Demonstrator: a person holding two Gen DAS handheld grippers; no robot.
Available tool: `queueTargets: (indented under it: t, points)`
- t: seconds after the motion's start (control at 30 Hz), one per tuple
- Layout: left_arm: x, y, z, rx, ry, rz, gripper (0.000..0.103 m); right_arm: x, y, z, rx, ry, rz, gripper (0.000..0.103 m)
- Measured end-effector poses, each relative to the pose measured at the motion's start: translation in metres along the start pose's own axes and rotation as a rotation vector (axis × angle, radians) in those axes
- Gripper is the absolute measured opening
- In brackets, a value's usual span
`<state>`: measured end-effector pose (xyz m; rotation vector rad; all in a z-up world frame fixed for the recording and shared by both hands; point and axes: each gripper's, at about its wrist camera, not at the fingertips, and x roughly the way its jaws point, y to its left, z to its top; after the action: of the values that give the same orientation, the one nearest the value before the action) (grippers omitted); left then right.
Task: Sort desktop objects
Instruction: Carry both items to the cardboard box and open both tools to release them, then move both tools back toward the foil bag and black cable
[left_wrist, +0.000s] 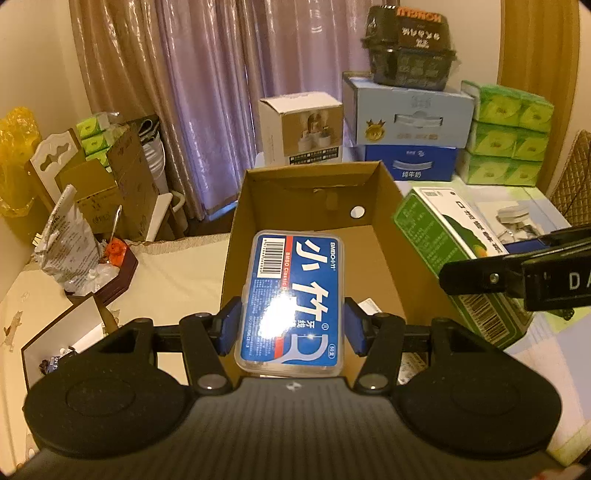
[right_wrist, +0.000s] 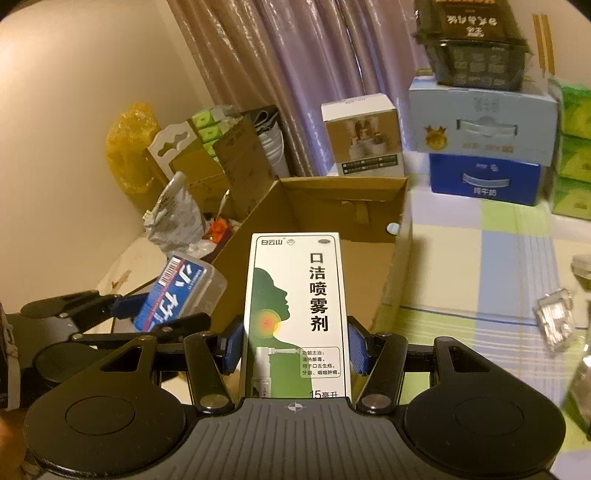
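My left gripper (left_wrist: 291, 326) is shut on a clear dental floss case with a blue label (left_wrist: 291, 299), held over the near end of an open cardboard box (left_wrist: 314, 192). The same floss case (right_wrist: 177, 291) shows at the left of the right wrist view, in the left gripper's blue pads. My right gripper (right_wrist: 295, 349) is shut on a white and green spray box (right_wrist: 295, 314), just in front of the cardboard box (right_wrist: 343, 206). In the left wrist view that spray box (left_wrist: 454, 254) lies to the right of the cardboard box, with the right gripper's black finger across it.
Stacked blue cartons (left_wrist: 406, 122), a white product box (left_wrist: 301, 127) and green tissue packs (left_wrist: 506, 136) stand behind the cardboard box. A dark tray with crumpled bags (left_wrist: 92, 266) sits at the left. Clear plastic items (right_wrist: 557, 325) lie on the checked cloth at the right.
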<state>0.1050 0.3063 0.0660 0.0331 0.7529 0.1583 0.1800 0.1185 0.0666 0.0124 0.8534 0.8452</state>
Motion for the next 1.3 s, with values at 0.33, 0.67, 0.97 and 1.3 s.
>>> queueTargets:
  t: [0.33,0.67,0.97,1.3]
  points:
    - [0.039,0.009,-0.003,-0.031,0.017,-0.017,0.062,0.038,-0.009,0.004,0.049,0.027,-0.012,0.053]
    - [0.029,0.017,-0.011,-0.055,0.002,0.009,0.062,0.047,-0.014,0.004,0.064,0.014,0.005,0.06]
    - [0.001,0.011,-0.016,-0.072,-0.025,0.014,0.063,0.008,-0.028,-0.005,0.094,-0.041,-0.014,0.067]
    - [-0.037,-0.027,-0.024,-0.057,-0.044,-0.012,0.072,-0.059,-0.042,-0.037,0.102,-0.078,-0.05,0.078]
